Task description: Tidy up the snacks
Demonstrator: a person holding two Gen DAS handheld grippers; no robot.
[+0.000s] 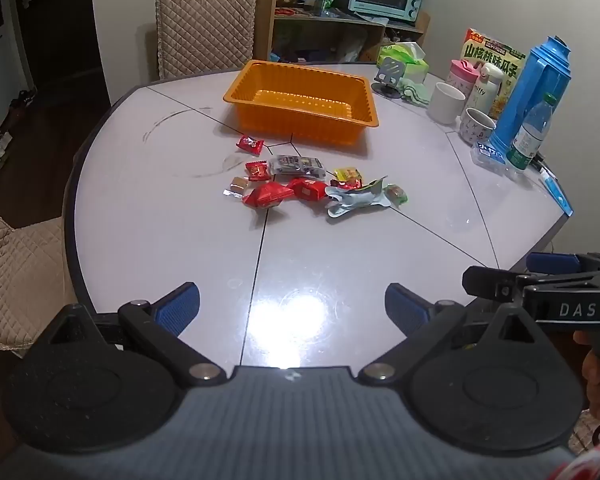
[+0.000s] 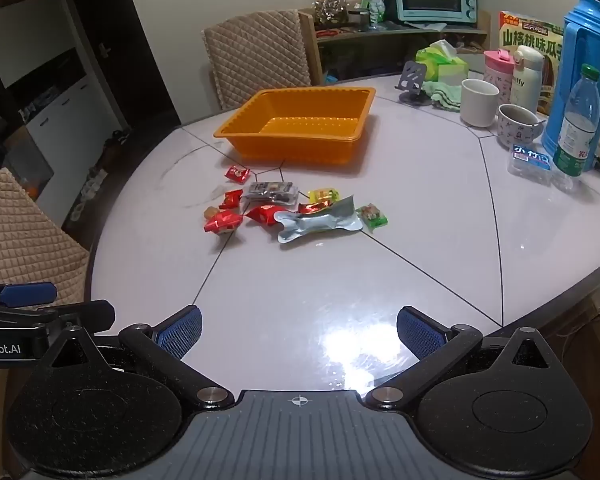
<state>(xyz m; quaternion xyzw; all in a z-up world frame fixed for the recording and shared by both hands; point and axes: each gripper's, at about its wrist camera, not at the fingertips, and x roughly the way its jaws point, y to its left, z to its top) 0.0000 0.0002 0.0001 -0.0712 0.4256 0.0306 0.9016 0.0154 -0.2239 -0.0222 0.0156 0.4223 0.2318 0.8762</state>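
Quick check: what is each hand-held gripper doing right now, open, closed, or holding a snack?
Left hand-held gripper: open, empty, above the table.
Right hand-held gripper: open, empty, above the table.

My right tongs [image 2: 299, 336] spread wide over the glossy white round bench [image 2: 420, 248], nothing between my blue pads, scattered wrapped snacks [image 2: 292, 210] mid-bench, empty orange ribbed plastic tray [image 2: 300, 124] just beyond them, my left tongs [image 2: 28, 294] at left edge
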